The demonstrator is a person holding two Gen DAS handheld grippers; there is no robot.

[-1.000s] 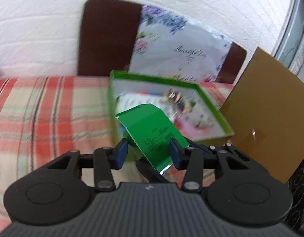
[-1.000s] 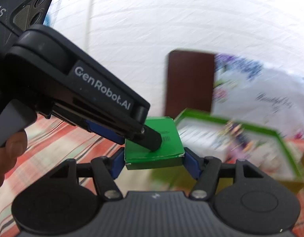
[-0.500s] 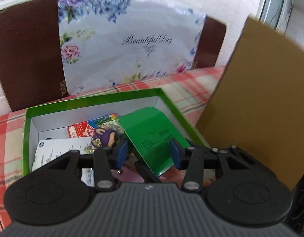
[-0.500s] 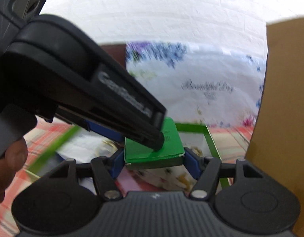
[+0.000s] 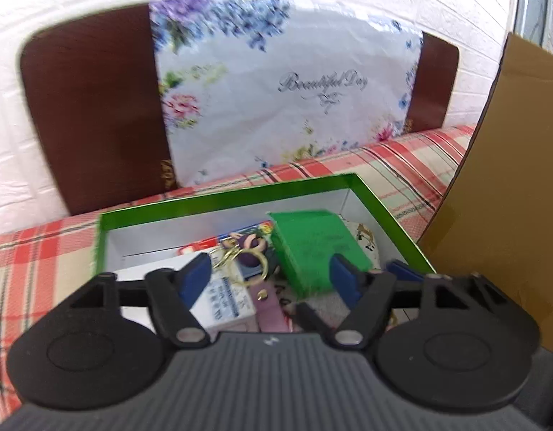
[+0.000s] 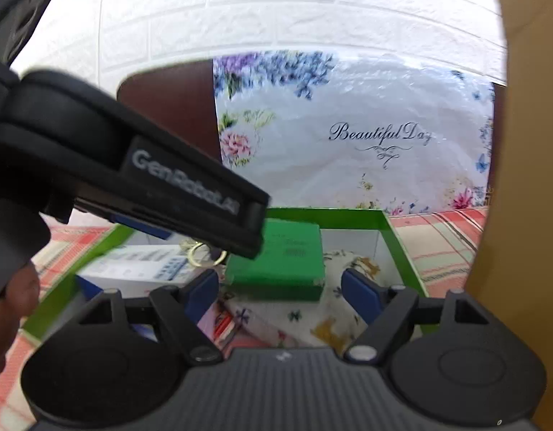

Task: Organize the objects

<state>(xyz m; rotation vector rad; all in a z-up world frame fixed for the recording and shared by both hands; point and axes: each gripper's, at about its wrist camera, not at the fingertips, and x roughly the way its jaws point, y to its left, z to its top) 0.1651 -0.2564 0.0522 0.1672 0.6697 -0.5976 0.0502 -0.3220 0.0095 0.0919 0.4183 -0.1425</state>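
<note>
Both tongs — left (image 5: 269, 273) and right (image 6: 280, 287) — have just been opened and are now seen empty, the small green box (image 6: 280, 260) released into the green-rimmed tray (image 5: 219, 199) — placement is judged done.

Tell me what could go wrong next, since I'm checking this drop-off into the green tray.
The small green box lies tilted on the floral pouch, not flat, so it may slide or tip. Both grippers, left and right, have just been opening, with the box near their pads; pulling back carelessly could snag it or the keychain.
</note>
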